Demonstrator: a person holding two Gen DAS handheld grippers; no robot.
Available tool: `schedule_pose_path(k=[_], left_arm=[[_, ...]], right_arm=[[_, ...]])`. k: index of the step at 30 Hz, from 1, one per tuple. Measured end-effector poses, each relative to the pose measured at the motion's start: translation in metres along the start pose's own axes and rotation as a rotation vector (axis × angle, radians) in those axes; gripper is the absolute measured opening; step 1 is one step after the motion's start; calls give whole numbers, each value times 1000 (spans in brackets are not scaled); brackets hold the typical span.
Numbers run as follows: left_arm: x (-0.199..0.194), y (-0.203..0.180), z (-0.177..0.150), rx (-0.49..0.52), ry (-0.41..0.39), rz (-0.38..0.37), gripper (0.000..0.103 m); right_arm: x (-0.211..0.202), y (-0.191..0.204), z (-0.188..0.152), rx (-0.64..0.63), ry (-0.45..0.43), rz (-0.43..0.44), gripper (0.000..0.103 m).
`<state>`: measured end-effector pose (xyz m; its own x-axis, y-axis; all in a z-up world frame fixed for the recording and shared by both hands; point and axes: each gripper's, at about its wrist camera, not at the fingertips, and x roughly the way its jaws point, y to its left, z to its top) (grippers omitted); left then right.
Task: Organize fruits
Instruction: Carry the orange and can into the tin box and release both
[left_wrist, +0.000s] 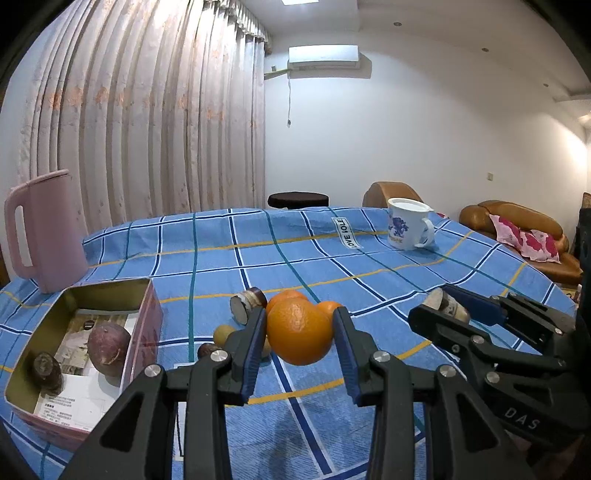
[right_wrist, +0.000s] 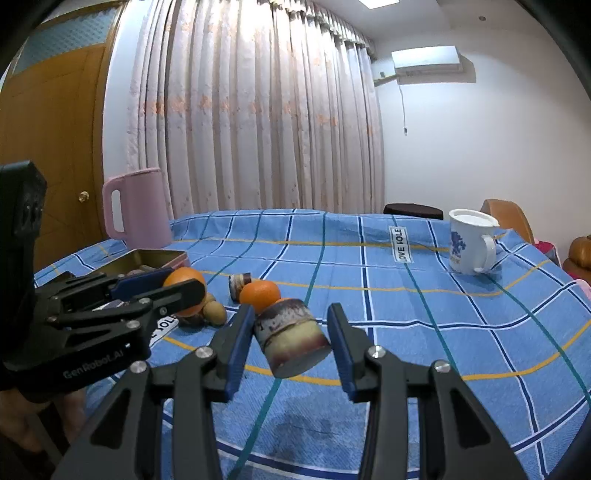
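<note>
Jaws clamp orange (left_wrist: 299, 332); cut stalk piece (right_wrist: 291, 338)

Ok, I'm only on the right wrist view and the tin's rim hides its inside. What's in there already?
Observer: Two pieces lie in the tin, both on printed paper: a round reddish-purple one and a smaller dark brown one.
Operator: And the orange in the left gripper, is it seated between both pads? I only see it side-on.
Observer: Yes. In the left wrist view the left gripper has the orange centred between its pads, and both pads touch it.
</note>
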<state>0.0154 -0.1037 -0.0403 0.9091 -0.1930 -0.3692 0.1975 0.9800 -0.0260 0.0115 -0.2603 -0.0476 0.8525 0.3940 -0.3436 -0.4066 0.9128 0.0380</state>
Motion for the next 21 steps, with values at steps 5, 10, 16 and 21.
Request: schedule_pose_path(k=[5, 10, 16, 21], left_arm=[[-2, -1, 0, 5, -15, 7, 39], [-4, -1, 0, 4, -24, 9, 39], [-10, -4, -3, 17, -48, 22, 39], [-12, -3, -3, 22, -53, 25, 39]], right_arm=[[-3, 1, -1, -4, -19, 2, 44], [-7, 2, -1, -6, -40, 3, 44], [-11, 2, -1, -4, -59, 22, 44], [-10, 0, 0, 1, -55, 24, 44]])
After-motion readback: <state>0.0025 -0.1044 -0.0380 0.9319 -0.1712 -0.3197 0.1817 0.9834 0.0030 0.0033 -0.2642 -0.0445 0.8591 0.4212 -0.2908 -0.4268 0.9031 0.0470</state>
